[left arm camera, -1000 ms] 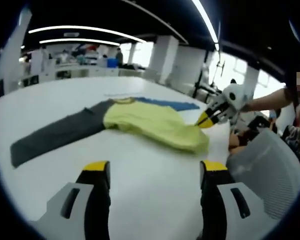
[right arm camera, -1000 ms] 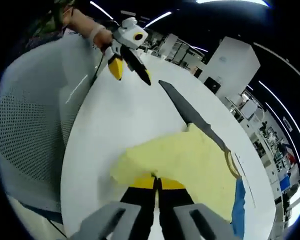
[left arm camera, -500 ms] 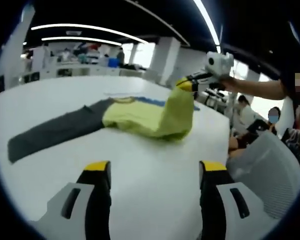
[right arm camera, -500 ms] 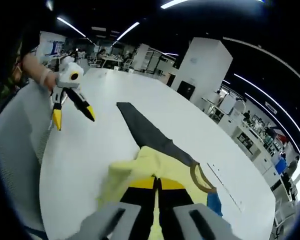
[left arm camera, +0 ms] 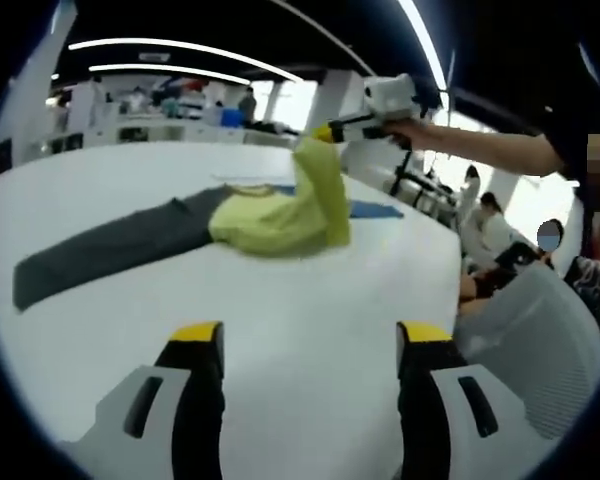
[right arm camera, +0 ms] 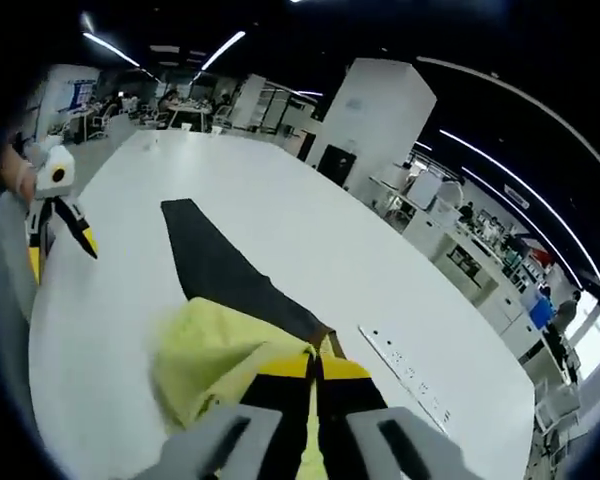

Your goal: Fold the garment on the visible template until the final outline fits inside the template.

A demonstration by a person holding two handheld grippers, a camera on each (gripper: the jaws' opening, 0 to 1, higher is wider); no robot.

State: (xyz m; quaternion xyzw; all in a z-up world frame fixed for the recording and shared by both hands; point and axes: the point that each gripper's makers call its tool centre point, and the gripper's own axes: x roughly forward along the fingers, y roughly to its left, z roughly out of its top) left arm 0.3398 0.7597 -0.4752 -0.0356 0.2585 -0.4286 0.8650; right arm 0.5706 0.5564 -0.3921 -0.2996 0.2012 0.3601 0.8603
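Observation:
A yellow garment (left arm camera: 270, 222) with a long dark grey sleeve (left arm camera: 110, 245) lies on the white table (left arm camera: 300, 300), over a blue template (left arm camera: 373, 209). My right gripper (left arm camera: 325, 131) is shut on the garment's yellow edge and holds it up in a standing fold. In the right gripper view its closed jaws (right arm camera: 315, 365) pinch the yellow cloth (right arm camera: 205, 365), and the dark sleeve (right arm camera: 215, 265) runs away across the table. My left gripper (left arm camera: 310, 335) hovers open over bare table, short of the garment. It also appears as the left gripper (right arm camera: 58, 215) at the table's edge, open.
A grey mesh chair (left arm camera: 540, 345) stands close on the right of the left gripper view, by the table edge. A strip of printed marks (right arm camera: 405, 370) lies on the table beyond the garment. People and desks fill the room behind.
The right gripper has lifted the yellow edge off the table and carried it up and over the garment's body, away from the near edge. The left gripper has stayed open in place.

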